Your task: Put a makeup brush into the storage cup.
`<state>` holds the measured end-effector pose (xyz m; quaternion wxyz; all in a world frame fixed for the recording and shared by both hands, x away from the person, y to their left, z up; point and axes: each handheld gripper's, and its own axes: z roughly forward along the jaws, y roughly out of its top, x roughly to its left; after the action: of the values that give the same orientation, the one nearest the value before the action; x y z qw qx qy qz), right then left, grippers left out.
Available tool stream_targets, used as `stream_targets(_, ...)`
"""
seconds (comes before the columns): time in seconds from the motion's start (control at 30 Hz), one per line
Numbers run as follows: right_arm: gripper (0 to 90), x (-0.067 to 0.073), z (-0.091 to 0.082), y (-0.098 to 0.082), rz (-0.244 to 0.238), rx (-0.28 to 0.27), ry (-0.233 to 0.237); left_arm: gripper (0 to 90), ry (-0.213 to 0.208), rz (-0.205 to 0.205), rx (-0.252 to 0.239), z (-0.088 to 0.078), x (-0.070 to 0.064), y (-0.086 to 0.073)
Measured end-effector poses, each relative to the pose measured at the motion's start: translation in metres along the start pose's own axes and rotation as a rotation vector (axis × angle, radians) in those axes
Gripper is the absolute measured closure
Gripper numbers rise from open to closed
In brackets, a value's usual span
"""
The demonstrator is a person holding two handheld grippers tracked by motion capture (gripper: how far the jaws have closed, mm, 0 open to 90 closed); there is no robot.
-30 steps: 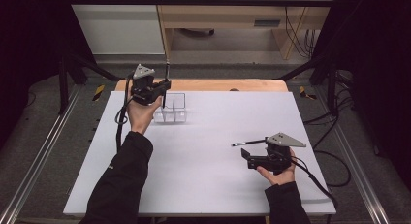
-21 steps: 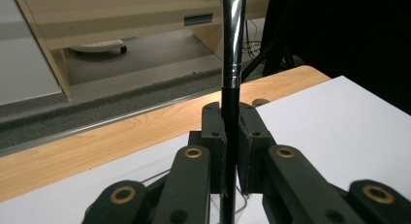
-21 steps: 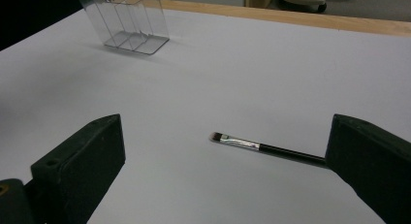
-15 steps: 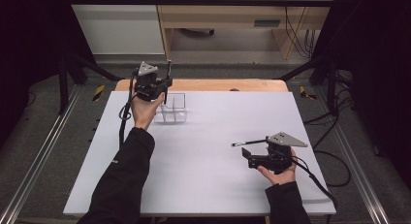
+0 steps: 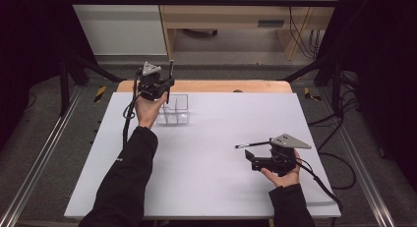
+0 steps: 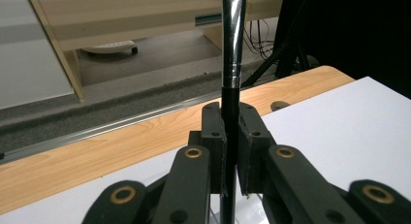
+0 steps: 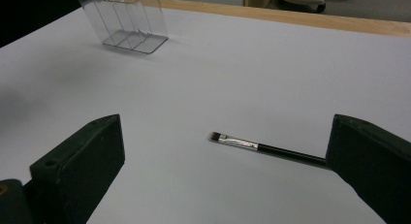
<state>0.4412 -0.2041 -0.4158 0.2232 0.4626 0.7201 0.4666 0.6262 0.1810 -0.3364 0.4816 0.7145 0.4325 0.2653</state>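
Note:
My left gripper [image 5: 167, 85] is held up over the back left of the white tabletop [image 5: 206, 187], shut on a thin black brush [image 5: 170, 70] that stands upright. The left gripper view shows both jaws pressed on the brush's black handle [image 6: 230, 112], with its silver ferrule [image 6: 233, 35] rising above. Just below and right of that gripper stands a clear plastic organizer [image 5: 176, 111] with compartments. My right gripper [image 5: 250, 159] rests at the front right, open wide. A second black brush [image 7: 261, 147] lies flat on the table between its jaws, bristle end towards the left jaw.
A wooden table edge [image 5: 221, 86] runs behind the white top. Beyond it are a wooden cabinet [image 5: 236, 11], floor cables [image 5: 339, 119] at the right and metal rails [image 5: 29, 183] on both sides. The organizer [image 7: 123, 20] stands far ahead of the right gripper.
The left gripper has shifted slightly to the right above the organizer, still holding its upright brush. The right gripper and the lying brush have not moved.

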Motion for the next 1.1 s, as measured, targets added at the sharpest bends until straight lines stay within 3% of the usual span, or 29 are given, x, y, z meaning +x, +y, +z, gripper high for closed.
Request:
stream_targets(0.37,1.0,0.000,0.000,0.000,0.000,-0.002,0.001,83.0,0.018,-0.010,-0.006,0.010,0.002,0.002)
stream_targets(1.1,1.0,0.000,0.002,0.000,-0.004,0.004,0.005,83.1,0.040,0.000,0.022,0.029,0.006,-0.014)
